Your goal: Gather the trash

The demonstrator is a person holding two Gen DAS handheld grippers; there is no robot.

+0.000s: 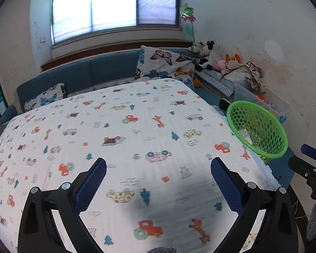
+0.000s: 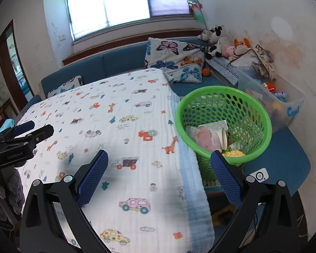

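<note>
A green mesh basket point(image 2: 212, 89) stands off the table's right edge, on the right in the right wrist view and at the right edge point(image 1: 261, 130) in the left wrist view. Inside lie a pink-and-white wrapper point(image 2: 204, 137), a paper cup point(image 2: 223, 137) and a yellow scrap point(image 2: 236, 153). My right gripper point(image 2: 159, 153) is open over the table's right edge, its right finger in front of the basket, with nothing between the pads. My left gripper point(image 1: 158, 161) is open and empty above the printed tablecloth point(image 1: 137, 130). Each gripper shows at the edge of the other's view.
A blue sofa point(image 1: 107, 71) with butterfly cushions point(image 2: 174, 57) runs behind the table. Plush toys point(image 2: 219, 40) and a clear bin of toys point(image 2: 284, 105) sit at the back right. A blue seat point(image 2: 280, 158) is beside the basket.
</note>
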